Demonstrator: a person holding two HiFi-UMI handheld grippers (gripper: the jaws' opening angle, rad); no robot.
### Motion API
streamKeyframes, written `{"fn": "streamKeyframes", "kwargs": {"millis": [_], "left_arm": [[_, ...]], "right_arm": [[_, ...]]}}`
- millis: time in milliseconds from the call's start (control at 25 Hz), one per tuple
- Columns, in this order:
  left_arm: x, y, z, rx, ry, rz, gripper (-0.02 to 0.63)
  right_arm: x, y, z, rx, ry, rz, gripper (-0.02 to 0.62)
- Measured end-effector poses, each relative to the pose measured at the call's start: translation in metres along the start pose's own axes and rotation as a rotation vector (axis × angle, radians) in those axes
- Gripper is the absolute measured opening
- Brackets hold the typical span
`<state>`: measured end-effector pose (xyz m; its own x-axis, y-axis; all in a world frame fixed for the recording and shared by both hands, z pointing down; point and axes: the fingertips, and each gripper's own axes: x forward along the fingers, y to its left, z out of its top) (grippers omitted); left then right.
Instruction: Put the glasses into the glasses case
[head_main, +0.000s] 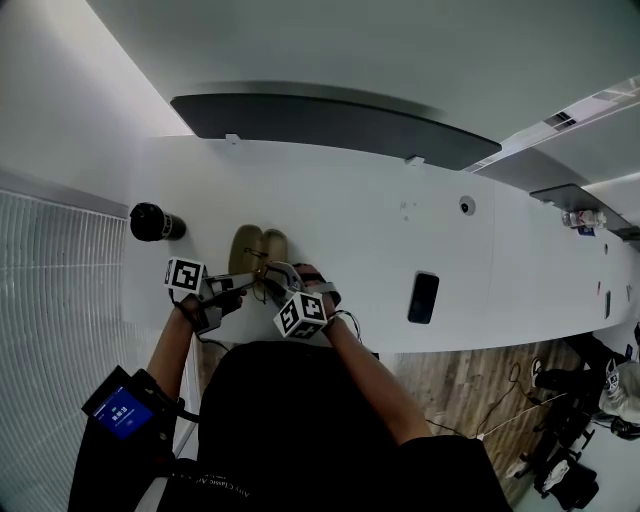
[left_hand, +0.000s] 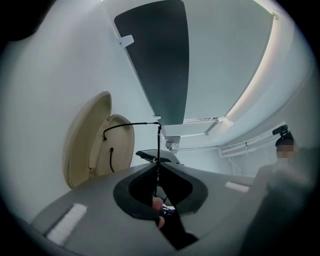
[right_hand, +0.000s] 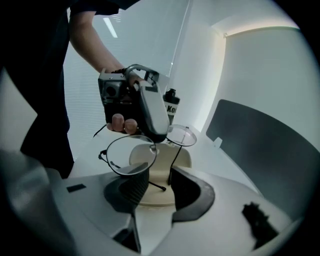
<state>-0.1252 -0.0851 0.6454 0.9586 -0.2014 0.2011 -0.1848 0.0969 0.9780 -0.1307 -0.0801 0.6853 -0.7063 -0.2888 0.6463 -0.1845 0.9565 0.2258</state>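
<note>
The glasses (right_hand: 131, 155) have thin black wire rims and round clear lenses. They hang just over the open beige glasses case (right_hand: 156, 197), which lies on the white table (head_main: 350, 230). My left gripper (right_hand: 152, 136) is shut on the bridge between the lenses; in its own view the thin wire (left_hand: 159, 145) runs between its closed jaws, with the case (left_hand: 85, 145) open at the left. My right gripper (right_hand: 159, 175) is open. One temple arm (right_hand: 175, 162) hangs in the gap close to its right jaw, and I see no pad pressing on it. In the head view both grippers meet at the case (head_main: 248, 250).
A black bottle (head_main: 155, 222) stands left of the case. A black phone (head_main: 423, 297) lies to the right near the table's front edge. A long dark panel (head_main: 330, 125) runs along the table's far side. A small round object (head_main: 466, 206) sits far right.
</note>
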Motion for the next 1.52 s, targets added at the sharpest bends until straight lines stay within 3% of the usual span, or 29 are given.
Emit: {"fn": "streamKeyframes", "kwargs": {"millis": [80, 200, 280, 440, 520, 920, 1080, 1320, 1520], "left_arm": [[0.001, 0.0, 0.004, -0.01, -0.001, 0.002, 0.023], [0.0, 0.004, 0.008, 0.074, 0.023, 0.031, 0.023], [0.001, 0.0, 0.004, 0.057, 0.027, 0.028, 0.023], [0.008, -0.007, 0.0, -0.023, 0.017, -0.009, 0.023], [0.006, -0.007, 0.005, -0.022, 0.001, -0.017, 0.023], [-0.007, -0.03, 0.021, -0.09, -0.114, -0.176, 0.023], [-0.009, -0.039, 0.025, -0.08, -0.136, -0.204, 0.023], [-0.008, -0.042, 0.023, -0.069, -0.123, -0.197, 0.023], [-0.008, -0.037, 0.019, -0.069, -0.108, -0.201, 0.023]], "right_arm": [[0.004, -0.003, -0.003, 0.021, 0.016, 0.002, 0.144], [0.003, -0.004, -0.01, 0.056, 0.032, -0.001, 0.144], [0.001, -0.004, -0.012, 0.032, 0.055, -0.003, 0.144], [0.011, 0.019, -0.021, -0.23, 0.132, 0.087, 0.144], [0.017, 0.03, -0.021, -0.289, 0.123, 0.127, 0.144], [-0.01, -0.001, 0.0, 0.051, -0.093, -0.041, 0.144], [-0.028, -0.006, 0.001, 0.052, -0.1, -0.109, 0.144], [-0.029, 0.004, 0.003, -0.015, -0.093, -0.112, 0.144], [-0.025, -0.014, 0.008, 0.049, -0.114, -0.165, 0.144]]}}
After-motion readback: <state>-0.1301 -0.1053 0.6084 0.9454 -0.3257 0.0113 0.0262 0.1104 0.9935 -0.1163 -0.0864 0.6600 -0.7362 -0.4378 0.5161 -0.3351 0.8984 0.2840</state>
